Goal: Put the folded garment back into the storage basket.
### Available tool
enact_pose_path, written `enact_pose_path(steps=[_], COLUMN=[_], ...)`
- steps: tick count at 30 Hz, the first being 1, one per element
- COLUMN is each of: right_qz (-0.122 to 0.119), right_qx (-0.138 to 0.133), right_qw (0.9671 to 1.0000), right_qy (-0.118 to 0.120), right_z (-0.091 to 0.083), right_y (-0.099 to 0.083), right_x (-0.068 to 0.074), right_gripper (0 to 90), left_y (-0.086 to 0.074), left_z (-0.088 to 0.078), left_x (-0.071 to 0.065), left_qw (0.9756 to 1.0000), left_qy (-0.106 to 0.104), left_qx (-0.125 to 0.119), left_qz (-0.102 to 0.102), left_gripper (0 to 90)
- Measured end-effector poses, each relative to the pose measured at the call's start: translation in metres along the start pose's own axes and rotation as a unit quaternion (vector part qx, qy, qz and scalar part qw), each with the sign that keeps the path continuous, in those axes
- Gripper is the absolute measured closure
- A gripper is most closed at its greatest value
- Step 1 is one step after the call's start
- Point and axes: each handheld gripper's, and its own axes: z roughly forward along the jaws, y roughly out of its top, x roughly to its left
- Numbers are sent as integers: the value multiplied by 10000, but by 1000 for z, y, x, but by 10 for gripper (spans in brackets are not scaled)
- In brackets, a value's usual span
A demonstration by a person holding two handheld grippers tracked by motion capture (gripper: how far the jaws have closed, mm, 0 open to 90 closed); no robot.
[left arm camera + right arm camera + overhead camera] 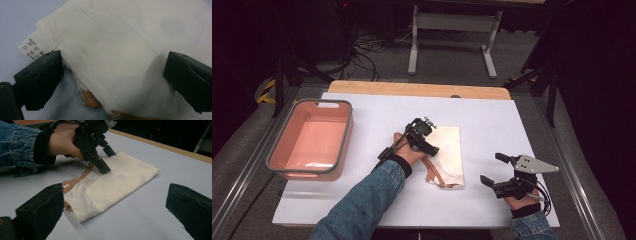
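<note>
A white-topped table with a wooden far edge (492,125) carries everything here. At its left end sits a salmon-pink rectangular plastic tub with a grey rim (343,135), well apart from the work. Near the middle lies a folded cream-white cloth garment (451,150), flat on the surface, with tan-brown lace-edged straps (434,176) poking out from under its near edge and a small white care label (31,48) sticking out at one stitched hem. The left gripper (428,146) is lowered onto the garment's left edge, its black jaws apart, one by the label and the other over the cloth, not closed on the fabric. The right gripper (495,169) hovers to the right of the garment, clear of it, jaws wide apart
</note>
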Motion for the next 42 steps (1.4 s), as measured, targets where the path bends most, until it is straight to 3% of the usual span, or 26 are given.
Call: enact_pose_path(steps=[13,26,37,42], right_qz=[3,2,4,11], right_qx=[23,26,21,6], right_qw=[10000,10000,10000,10000], right_qy=[-1,19,27,33], right_z=[1,1,1,0], right_y=[0,0,0,0], right_x=[0,0,0,-1], right_gripper=[25,27,29,29], left_y=[2,5,7,7], left_z=[-6,-9,-10,-17], left_x=[-10,-23,-23,-20], left_qw=[10000,9989,9988,9987], left_qy=[-58,-387,-413,-472], left_qx=[59,99,116,-51], left_qz=[0,264,247,158], left_gripper=[222,721,791,799])
